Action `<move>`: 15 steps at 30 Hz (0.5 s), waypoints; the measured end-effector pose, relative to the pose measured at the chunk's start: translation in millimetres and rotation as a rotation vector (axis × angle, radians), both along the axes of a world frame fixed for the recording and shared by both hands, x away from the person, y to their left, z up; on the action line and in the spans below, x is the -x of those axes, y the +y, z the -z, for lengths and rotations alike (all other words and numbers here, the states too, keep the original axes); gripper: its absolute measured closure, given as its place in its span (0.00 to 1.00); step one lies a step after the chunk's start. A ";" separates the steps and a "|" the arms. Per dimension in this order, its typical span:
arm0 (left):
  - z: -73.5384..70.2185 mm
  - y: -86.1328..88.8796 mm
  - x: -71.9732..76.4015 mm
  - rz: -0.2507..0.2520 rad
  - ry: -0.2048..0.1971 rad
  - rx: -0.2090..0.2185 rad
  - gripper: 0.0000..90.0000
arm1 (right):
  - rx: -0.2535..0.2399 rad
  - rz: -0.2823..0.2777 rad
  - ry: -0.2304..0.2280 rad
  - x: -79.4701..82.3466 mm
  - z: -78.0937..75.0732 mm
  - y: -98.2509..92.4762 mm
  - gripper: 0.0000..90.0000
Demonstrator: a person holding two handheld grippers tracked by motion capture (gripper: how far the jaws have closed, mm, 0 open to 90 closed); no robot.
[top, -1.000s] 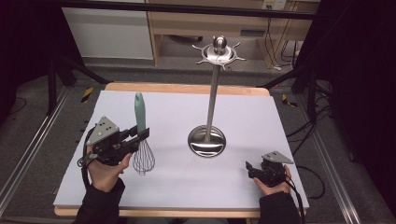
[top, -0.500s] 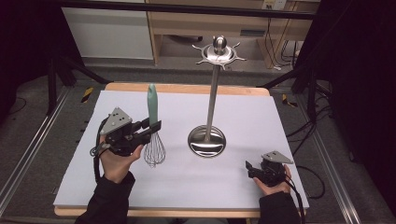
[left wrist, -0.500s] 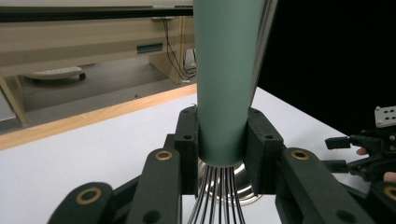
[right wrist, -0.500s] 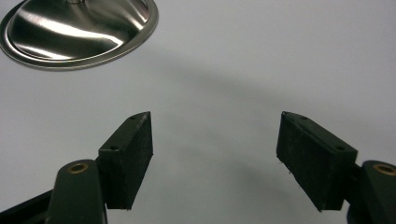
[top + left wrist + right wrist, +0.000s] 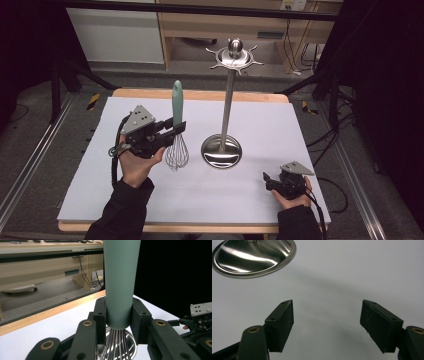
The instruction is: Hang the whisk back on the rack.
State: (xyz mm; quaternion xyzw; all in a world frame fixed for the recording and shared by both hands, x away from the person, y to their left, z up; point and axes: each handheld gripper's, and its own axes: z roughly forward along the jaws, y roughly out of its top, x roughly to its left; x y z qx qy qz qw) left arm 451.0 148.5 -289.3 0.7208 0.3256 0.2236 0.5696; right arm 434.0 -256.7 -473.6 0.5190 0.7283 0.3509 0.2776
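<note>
Whisk: upright, green handle up, wire head just above the white table, left of the steel stand.
Left gripper: fingers clenched on whisk handle.
Right gripper: fingers parted, nothing between, low at table's near right.

Even overhead light on white table; surrounds fall off to near black at left and right edges of high view. Soft, faint shadows under whisk and stand base. Bright glare streaks on polished base in right gripper view, diffuse grey shadow on sheet beyond jaws. Left gripper view: green handle sharp, background desk slightly soft, right half black. Mild softness throughout, no motion blur
</note>
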 end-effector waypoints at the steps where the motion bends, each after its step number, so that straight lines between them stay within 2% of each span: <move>1: -1.0 -0.4 -1.0 0.002 -0.003 0.000 0.76 | 0.000 0.000 0.000 -0.1 0.0 0.0 0.30; 4: -3.3 -1.5 -3.3 0.006 0.001 0.012 0.76 | 0.000 0.000 0.000 -0.2 0.1 0.0 0.30; 9: -6.1 -3.5 -6.4 0.008 0.000 0.008 0.76 | -0.001 0.001 -0.001 -0.2 0.0 -0.1 0.30; 10: -7.4 -2.8 -9.5 0.005 -0.042 -0.006 0.76 | -0.001 0.000 0.000 -0.1 -0.1 -0.2 0.30; 15: -13.1 -7.2 -11.5 0.013 -0.026 0.006 0.76 | 0.000 0.000 -0.001 -0.2 0.1 -0.1 0.30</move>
